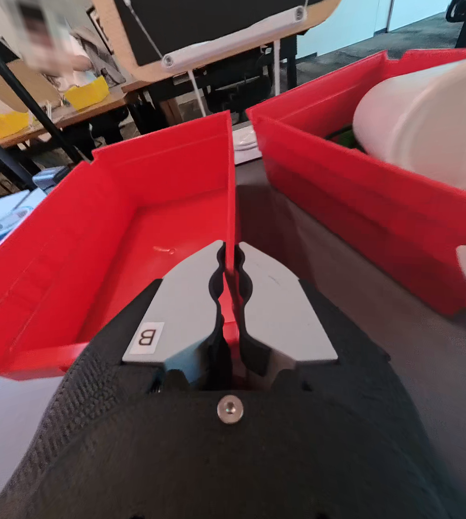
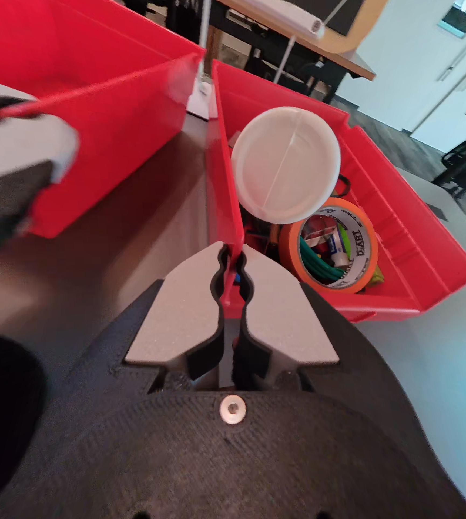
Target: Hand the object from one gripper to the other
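Note:
Two red bins stand side by side. My left gripper (image 1: pixel 230 248) is shut on the right wall of the left bin (image 1: pixel 170 174), which holds only a small metal piece (image 1: pixel 164 249). My right gripper (image 2: pixel 234 250) is shut on the left wall of the right bin (image 2: pixel 394 210). That bin holds a white round container (image 2: pixel 285 165), an orange tape roll (image 2: pixel 289 250), a green cable (image 2: pixel 316 264) and other small items. The left gripper (image 2: pixel 24 146) also shows blurred at the left of the right wrist view, clamped on the left bin (image 2: pixel 108 126).
A dark mat (image 1: pixel 310 280) lies between the bins on a white table. The right bin (image 1: pixel 352 182) and white container (image 1: pixel 428 120) fill the right of the left wrist view. Yellow bins (image 1: pixel 85 92) sit on desks behind. A black pole (image 1: pixel 29 92) slants at the left. My right fingertips sit around 12 centimeters from my left ones.

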A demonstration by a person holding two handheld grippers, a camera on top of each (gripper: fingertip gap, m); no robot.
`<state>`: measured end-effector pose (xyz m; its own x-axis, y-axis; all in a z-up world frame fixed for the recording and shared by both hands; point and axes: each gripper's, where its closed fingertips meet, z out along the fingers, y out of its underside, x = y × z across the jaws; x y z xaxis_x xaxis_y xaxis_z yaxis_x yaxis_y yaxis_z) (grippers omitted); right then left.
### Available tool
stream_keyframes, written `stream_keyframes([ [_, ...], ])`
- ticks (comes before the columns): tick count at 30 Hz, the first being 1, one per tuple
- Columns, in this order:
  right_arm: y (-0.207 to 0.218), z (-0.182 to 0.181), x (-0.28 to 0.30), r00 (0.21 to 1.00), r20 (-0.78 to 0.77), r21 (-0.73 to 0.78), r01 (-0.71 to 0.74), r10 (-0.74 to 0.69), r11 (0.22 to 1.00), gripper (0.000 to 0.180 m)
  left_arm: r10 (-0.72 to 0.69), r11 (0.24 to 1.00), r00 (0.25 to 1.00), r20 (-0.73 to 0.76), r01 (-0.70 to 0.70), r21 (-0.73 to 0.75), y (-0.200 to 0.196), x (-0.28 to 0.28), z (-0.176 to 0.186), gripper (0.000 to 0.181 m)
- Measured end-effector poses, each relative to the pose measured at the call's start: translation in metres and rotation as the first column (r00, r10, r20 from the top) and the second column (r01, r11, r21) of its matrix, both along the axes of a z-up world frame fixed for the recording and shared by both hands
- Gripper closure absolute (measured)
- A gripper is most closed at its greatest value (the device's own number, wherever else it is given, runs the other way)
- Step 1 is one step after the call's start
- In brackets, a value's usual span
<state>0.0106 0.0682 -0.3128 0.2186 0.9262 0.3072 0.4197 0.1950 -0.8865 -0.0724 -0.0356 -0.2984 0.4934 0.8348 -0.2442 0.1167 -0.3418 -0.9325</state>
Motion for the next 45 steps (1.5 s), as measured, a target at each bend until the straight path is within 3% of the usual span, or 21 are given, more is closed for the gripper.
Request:
stream_keyframes([
  [9, 0.058, -0.002, 0.018, 0.987, 0.006, -0.011, 0.162, -0.162, 0.987, 0.170, 0.106, 0.993, 0.994, -0.008, -0.106, -0.046, -0.045, -0.005, -0.004, 0.173],
  [16, 0.004, -0.002, 0.003, 1.000, 0.013, -0.086, -0.027, 0.028, 0.996, 0.175, -0.003, 0.999, 1.000, 0.010, 0.004, -0.042, -0.018, 0.017, -0.005, 0.170],
  [21, -0.006, -0.002, -0.013, 0.995, 0.029, -0.069, -0.097, 0.099, 0.993, 0.171, -0.056, 0.998, 0.998, 0.028, 0.056, -0.029, -0.015, 0.016, -0.005, 0.168],
  [28, 0.014, -0.002, -0.024, 0.997, 0.026, 0.008, 0.067, -0.067, 0.998, 0.176, -0.053, 0.998, 0.998, 0.024, 0.054, -0.039, -0.020, 0.007, -0.005, 0.171],
  [32, 0.027, -0.001, -0.018, 0.996, 0.017, -0.069, 0.092, -0.091, 0.993, 0.177, -0.072, 0.997, 0.997, 0.038, 0.073, -0.007, -0.017, 0.003, -0.005, 0.171],
  [40, 0.037, 0.000, -0.011, 0.990, -0.008, -0.026, 0.142, -0.142, 0.990, 0.176, -0.063, 0.995, 0.998, 0.014, 0.064, -0.078, -0.004, -0.003, -0.006, 0.170],
  [45, 0.053, -0.001, 0.013, 0.983, -0.008, 0.014, 0.184, -0.184, 0.983, 0.172, -0.062, 0.997, 0.997, 0.040, 0.064, -0.038, -0.006, 0.005, -0.006, 0.173],
])
